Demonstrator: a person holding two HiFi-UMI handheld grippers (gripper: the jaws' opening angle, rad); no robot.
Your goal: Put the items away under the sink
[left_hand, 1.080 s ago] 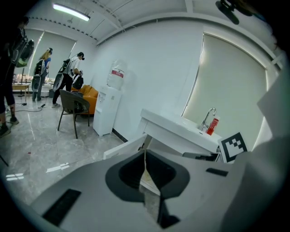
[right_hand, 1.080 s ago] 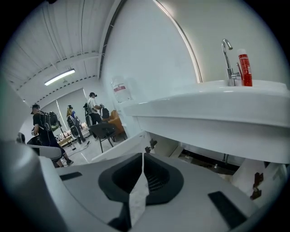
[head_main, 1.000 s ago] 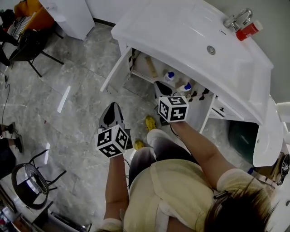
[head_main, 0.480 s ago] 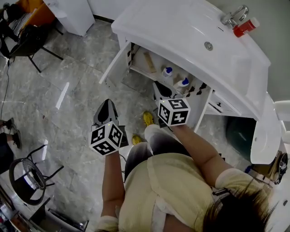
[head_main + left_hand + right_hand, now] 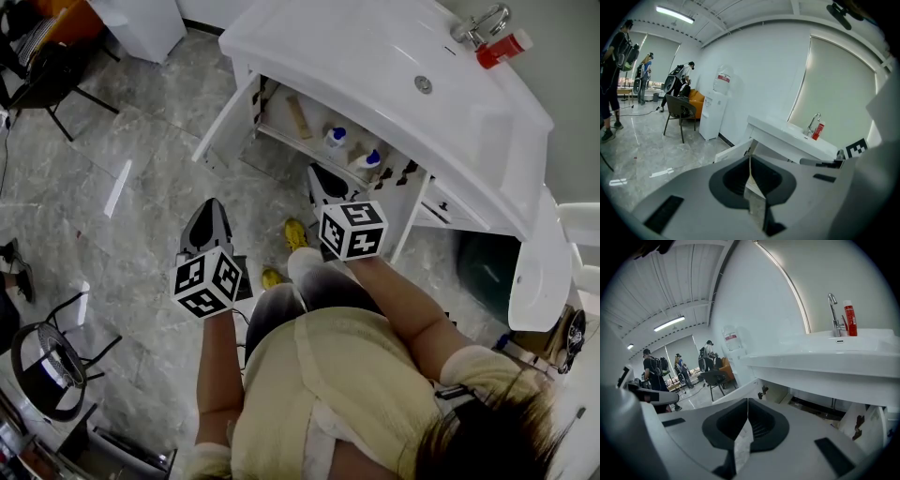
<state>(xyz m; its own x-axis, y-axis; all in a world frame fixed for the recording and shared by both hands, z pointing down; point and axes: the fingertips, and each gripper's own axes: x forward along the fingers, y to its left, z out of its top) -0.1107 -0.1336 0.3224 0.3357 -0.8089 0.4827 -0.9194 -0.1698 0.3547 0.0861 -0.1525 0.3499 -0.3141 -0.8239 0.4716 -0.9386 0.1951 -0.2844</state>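
Observation:
The white sink unit (image 5: 375, 66) stands with its cabinet doors open. Inside it I see two white bottles with blue caps (image 5: 334, 138) (image 5: 367, 160) and a tan stick-like item (image 5: 297, 117). A red bottle (image 5: 497, 49) stands beside the tap on the sink top, also visible as the red bottle (image 5: 849, 318). My left gripper (image 5: 208, 206) hangs over the floor, shut and empty, its jaws meeting at the left gripper's tip (image 5: 750, 159). My right gripper (image 5: 319, 174) is shut and empty just in front of the open cabinet, shown from behind as the right gripper (image 5: 748, 401).
The left cabinet door (image 5: 225, 122) swings out over the grey floor. A dark bin (image 5: 483, 267) stands right of the unit. A white dispenser (image 5: 141, 23), a black chair (image 5: 52, 80) and a stool (image 5: 42, 361) are at the left. People stand far back (image 5: 611, 70).
The sink unit has shifted up and left in the head view. The left gripper has drifted left and lower in the picture. Both grippers stay shut and empty.

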